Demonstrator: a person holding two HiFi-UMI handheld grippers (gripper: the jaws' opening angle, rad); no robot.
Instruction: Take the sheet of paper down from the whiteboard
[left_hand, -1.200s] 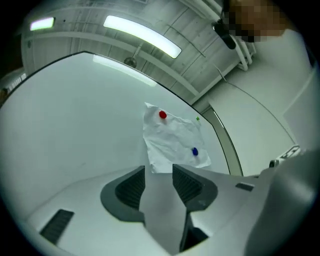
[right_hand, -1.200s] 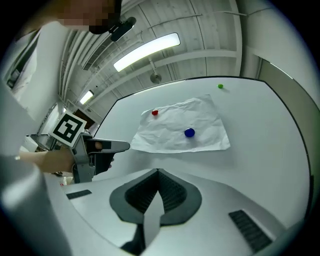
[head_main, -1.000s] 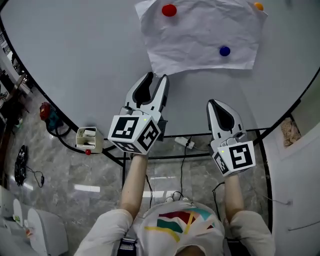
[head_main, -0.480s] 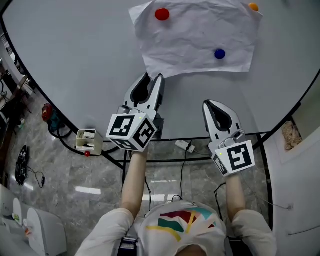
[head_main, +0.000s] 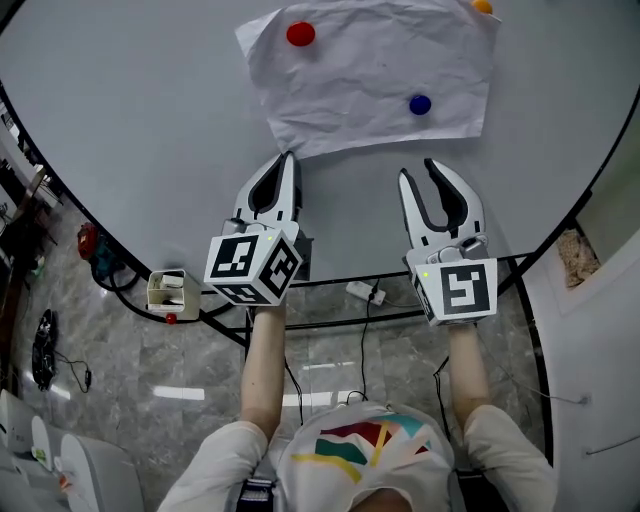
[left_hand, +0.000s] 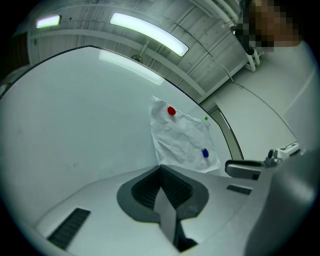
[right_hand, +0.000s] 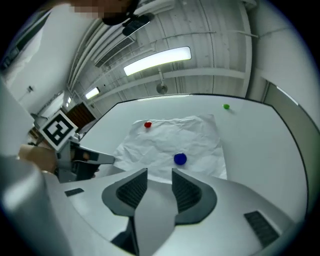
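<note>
Up on the whiteboard (head_main: 150, 130) the paper (head_main: 370, 75) hangs untouched, so as I judge it none of the job is done. In the head view a red magnet (head_main: 300, 34) and a blue magnet (head_main: 420, 104) pin it, and both tools wait just below its bottom edge, clear of it. The left gripper (head_main: 288, 160) has just closed its jaws together on nothing. The right gripper (head_main: 418, 170) has just been opening, and its jaws are a modest way apart and empty. Getting the magnets off and the sheet down is all to come. The left gripper view shows the jaws meeting, with the paper beyond them. The right gripper view shows a clear gap, with the blue magnet above it. A third magnet (right_hand: 226, 106) looks green here but orange and half cut off in the head view, and I cannot tell whether it holds the corner.
</note>
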